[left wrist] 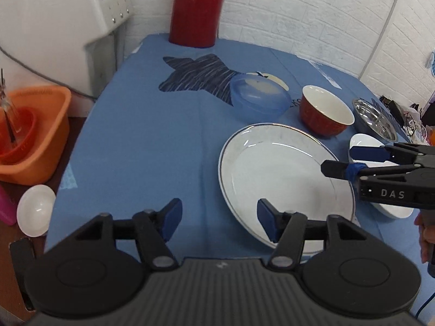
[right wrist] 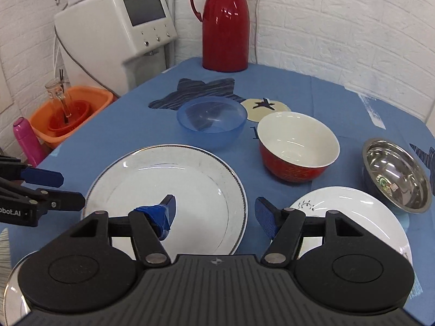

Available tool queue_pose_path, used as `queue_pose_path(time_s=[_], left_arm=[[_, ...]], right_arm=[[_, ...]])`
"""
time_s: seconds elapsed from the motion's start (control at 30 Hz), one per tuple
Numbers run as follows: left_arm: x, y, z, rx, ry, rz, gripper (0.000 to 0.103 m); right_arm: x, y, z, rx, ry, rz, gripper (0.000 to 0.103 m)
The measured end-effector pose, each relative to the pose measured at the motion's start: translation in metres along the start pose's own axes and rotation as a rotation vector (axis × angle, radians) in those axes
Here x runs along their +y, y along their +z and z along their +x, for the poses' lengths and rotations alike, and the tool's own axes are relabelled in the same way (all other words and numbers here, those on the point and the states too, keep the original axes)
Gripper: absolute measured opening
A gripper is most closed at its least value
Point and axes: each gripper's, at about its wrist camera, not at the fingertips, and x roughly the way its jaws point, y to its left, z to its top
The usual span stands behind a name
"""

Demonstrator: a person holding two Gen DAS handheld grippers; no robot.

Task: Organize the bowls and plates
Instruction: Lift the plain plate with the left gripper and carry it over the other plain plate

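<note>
A large white plate (left wrist: pixel 282 174) with a dark rim lies on the blue cloth. In the left wrist view my left gripper (left wrist: pixel 219 218) is open at its near left edge, nothing between the fingers. In the right wrist view my right gripper (right wrist: pixel 216 210) is open over the large plate's (right wrist: pixel 168 184) right rim, with a smaller white plate (right wrist: pixel 353 217) just to its right. Behind stand a blue plastic bowl (right wrist: pixel 212 119), a red bowl (right wrist: pixel 297 146) with a white inside, and a steel bowl (right wrist: pixel 397 174). The left gripper (right wrist: pixel 70 188) shows at the left.
A red thermos (right wrist: pixel 225 24) stands at the table's far edge beside a white machine (right wrist: pixel 122 24). Off the left edge sit an orange basin (right wrist: pixel 70 108), a pink bottle (right wrist: pixel 27 141) and a white egg-shaped object (left wrist: pixel 35 209). Another shiny-rimmed plate (right wrist: pixel 11 293) peeks in at the bottom left.
</note>
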Motion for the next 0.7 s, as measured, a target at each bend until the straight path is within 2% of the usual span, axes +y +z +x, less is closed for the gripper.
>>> queue_pose_path(time_s=[0.2,0.23,0.5,0.53,0.57,0.6,0.63,0.7], left_arm=[[-0.006,0.008,0.033,0.056,-0.004,0.01,0.061],[-0.007,0.008,0.037,0.062,-0.007,0.009,0.061],[-0.019,0.0,0.042,0.028,0.034,0.068,0.06],[-0.019,0.0,0.043,0.025,0.038,0.072,0.057],[-0.021,0.0,0.044,0.017,0.05,0.08,0.049],[-0.023,0.0,0.043,0.01,0.042,0.083,0.03],[-0.024,0.0,0.041,0.011,0.035,0.074,0.026],[-0.024,0.001,0.041,0.009,0.061,0.057,0.025]], right_arm=[[-0.006,-0.003,0.036,0.081,0.042,0.052,0.051],[-0.004,-0.006,0.039,0.1,0.057,0.061,0.054],[0.002,-0.023,0.03,0.042,0.045,0.046,0.058],[0.003,-0.024,0.029,0.042,0.046,0.049,0.06],[0.003,-0.024,0.029,0.04,0.048,0.048,0.06],[0.002,-0.025,0.028,0.035,0.054,0.045,0.06],[0.002,-0.026,0.027,0.027,0.055,0.039,0.056],[0.0,-0.026,0.025,0.027,0.06,0.045,0.049]])
